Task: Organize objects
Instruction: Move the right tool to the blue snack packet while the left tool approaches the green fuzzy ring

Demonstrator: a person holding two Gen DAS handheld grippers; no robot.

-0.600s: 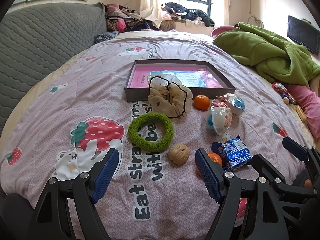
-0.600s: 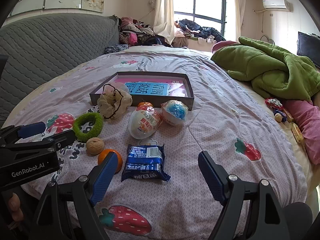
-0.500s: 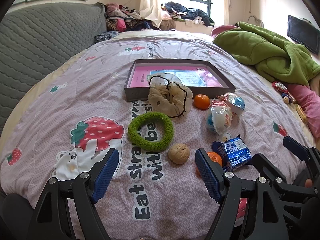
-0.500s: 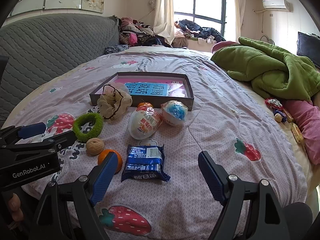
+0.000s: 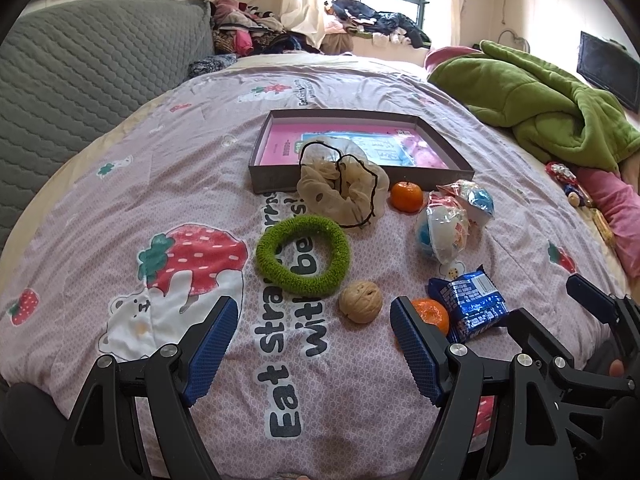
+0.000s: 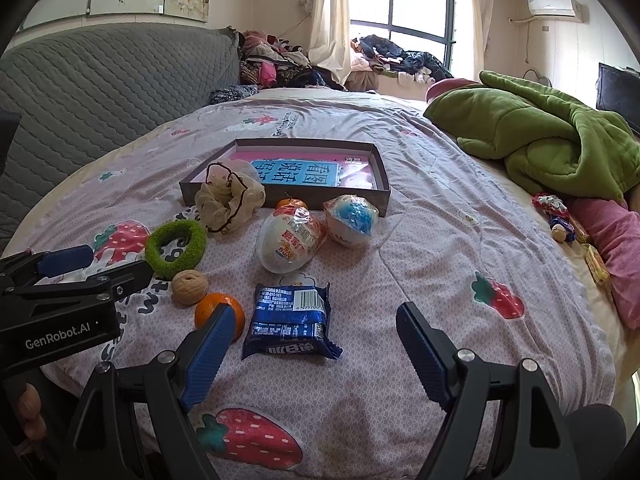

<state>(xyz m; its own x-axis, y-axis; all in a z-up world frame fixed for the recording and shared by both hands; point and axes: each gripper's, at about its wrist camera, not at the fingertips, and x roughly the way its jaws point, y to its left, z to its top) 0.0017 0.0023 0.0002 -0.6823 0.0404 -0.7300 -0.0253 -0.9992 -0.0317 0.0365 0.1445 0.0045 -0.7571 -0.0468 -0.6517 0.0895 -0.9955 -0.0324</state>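
Left wrist view: left gripper (image 5: 310, 344) gapes wide and empty at lower centre, like the right gripper (image 6: 312, 350). Mid-frame lie two scrunchies (image 5: 303, 255), two oranges (image 5: 406, 196), two toy eggs (image 5: 442, 232), one walnut (image 5: 360, 302), one blue packet (image 5: 472, 306); one box (image 5: 276, 182) behind.

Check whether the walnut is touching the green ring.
Apart. The left wrist view shows a strip of bedspread between the walnut and the green ring; the right wrist view shows the same gap.
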